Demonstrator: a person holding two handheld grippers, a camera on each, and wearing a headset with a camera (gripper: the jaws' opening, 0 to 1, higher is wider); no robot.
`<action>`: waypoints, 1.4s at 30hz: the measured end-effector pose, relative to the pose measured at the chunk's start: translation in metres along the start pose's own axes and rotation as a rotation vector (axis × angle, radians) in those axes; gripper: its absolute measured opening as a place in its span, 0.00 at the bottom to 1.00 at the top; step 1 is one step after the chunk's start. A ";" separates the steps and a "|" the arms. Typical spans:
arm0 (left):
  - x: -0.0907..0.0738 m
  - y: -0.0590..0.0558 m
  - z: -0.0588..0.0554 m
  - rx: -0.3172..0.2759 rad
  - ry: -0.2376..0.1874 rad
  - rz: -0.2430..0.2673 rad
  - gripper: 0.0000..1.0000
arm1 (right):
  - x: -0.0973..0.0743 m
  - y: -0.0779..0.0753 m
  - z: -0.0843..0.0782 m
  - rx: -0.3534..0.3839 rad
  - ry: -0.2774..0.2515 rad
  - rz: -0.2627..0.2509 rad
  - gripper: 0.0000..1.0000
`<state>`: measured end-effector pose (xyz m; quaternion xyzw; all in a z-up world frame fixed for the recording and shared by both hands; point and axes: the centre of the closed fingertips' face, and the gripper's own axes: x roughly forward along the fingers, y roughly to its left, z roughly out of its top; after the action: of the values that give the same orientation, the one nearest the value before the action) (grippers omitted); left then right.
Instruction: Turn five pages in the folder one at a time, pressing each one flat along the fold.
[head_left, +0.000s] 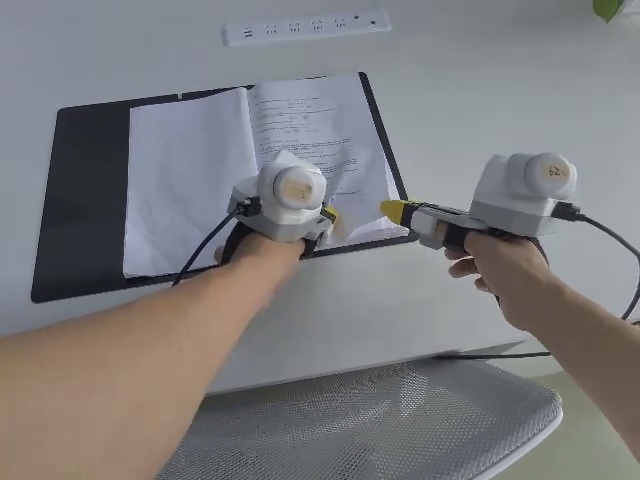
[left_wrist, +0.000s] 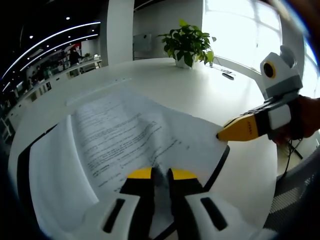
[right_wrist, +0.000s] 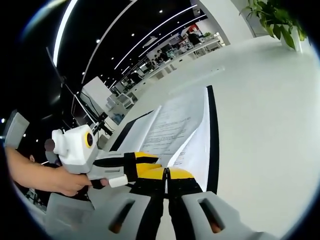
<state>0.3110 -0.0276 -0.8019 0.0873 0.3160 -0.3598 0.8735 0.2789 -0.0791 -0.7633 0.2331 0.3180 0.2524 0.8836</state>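
Here, on the white surface, the black folder lies open ahead of both my claws. Its right-hand page sits under my left claw, jaws drawn together low on the sheet. My right claw, jaws together, touches the page's outer corner. To turn one sheet only, I judge, lift that corner alone, then press along the fold.

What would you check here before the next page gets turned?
1. Folder lies open on the table: ok.
2. Left gripper sits over the right page, near its lower edge: ok.
3. Left gripper grips paper: cannot tell.
4. Right gripper, jaws shut, tips at that page's outer edge: ok.
5. Just one page picked out: cannot tell.
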 end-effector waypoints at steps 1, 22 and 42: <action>0.000 0.000 0.000 -0.001 0.000 0.000 0.09 | 0.000 0.001 0.001 -0.007 -0.004 0.001 0.00; -0.060 0.012 0.006 -0.092 -0.073 0.006 0.12 | -0.008 0.047 0.020 -0.100 -0.055 0.079 0.00; -0.179 0.068 0.003 -0.172 -0.196 0.120 0.12 | 0.036 0.158 0.031 -0.229 -0.039 0.266 0.00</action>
<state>0.2624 0.1237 -0.6946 -0.0048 0.2530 -0.2852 0.9245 0.2773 0.0551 -0.6676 0.1758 0.2362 0.3972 0.8692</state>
